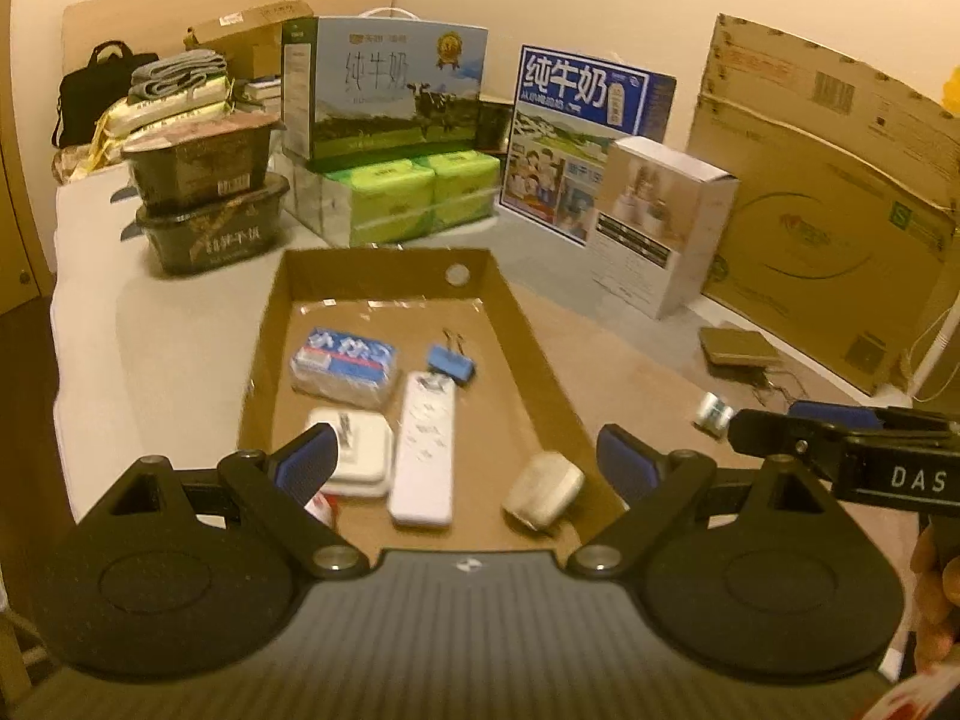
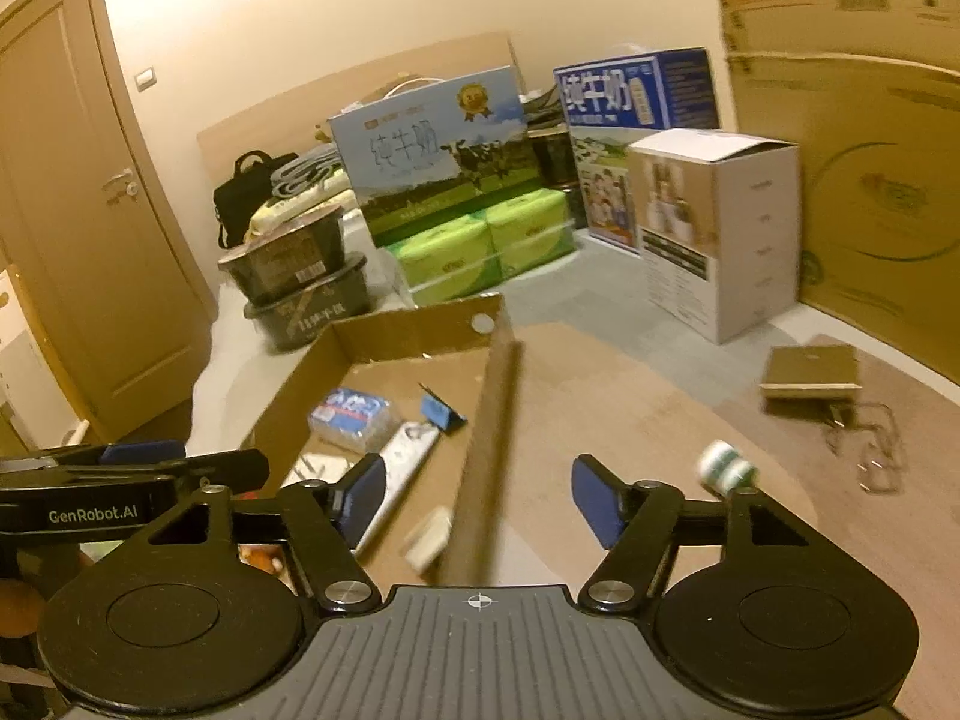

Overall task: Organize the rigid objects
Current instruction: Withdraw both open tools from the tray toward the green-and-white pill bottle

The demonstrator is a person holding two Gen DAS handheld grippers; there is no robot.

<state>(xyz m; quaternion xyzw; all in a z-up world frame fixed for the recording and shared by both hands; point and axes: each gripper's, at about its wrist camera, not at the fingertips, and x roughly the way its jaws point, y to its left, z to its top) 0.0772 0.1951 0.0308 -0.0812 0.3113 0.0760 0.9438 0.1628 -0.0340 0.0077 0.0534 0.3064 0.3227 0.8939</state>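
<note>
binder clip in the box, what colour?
Blue binder clip, with dark wire handles; the left wrist view shows it best.

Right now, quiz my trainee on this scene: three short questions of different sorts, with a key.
1. True or false: the remote lies inside the cardboard tray.
2. Which sits outside the tray: A) blue clip, B) tape roll, C) tissue pack?
3. Fill in: both the left gripper and the right gripper are ____.

Key: 1 true; 2 B; 3 open.
</note>
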